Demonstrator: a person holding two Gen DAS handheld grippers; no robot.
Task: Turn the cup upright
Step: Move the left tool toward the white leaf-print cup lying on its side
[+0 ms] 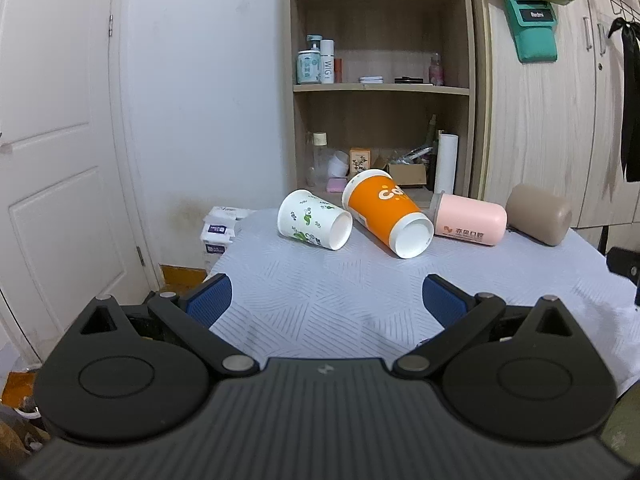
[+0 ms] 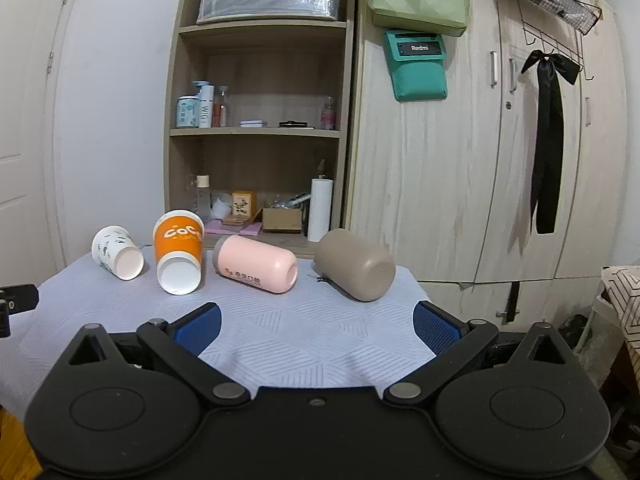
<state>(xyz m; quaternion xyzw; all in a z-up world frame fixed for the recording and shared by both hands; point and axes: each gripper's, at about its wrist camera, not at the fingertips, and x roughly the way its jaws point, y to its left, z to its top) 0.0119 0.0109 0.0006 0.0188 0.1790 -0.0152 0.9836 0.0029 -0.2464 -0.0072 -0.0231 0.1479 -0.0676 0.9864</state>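
Note:
Several cups lie on their sides in a row at the far end of a table with a pale grey cloth [image 1: 320,292]. From left: a white leaf-print paper cup [image 1: 314,220] [image 2: 117,253], an orange paper cup [image 1: 386,212] [image 2: 179,254], a pink plastic cup [image 1: 468,220] [image 2: 256,263], and a taupe cup [image 1: 538,214] [image 2: 356,264]. My left gripper [image 1: 326,300] is open and empty, well short of the paper cups. My right gripper [image 2: 316,328] is open and empty, short of the pink and taupe cups.
A wooden shelf unit [image 2: 256,132] with bottles, boxes and a paper roll stands just behind the table. A wardrobe [image 2: 480,160] with a hanging black ribbon is at the right. Tissue packs [image 1: 220,232] lie off the table's left far corner. A white door [image 1: 52,160] is at the left.

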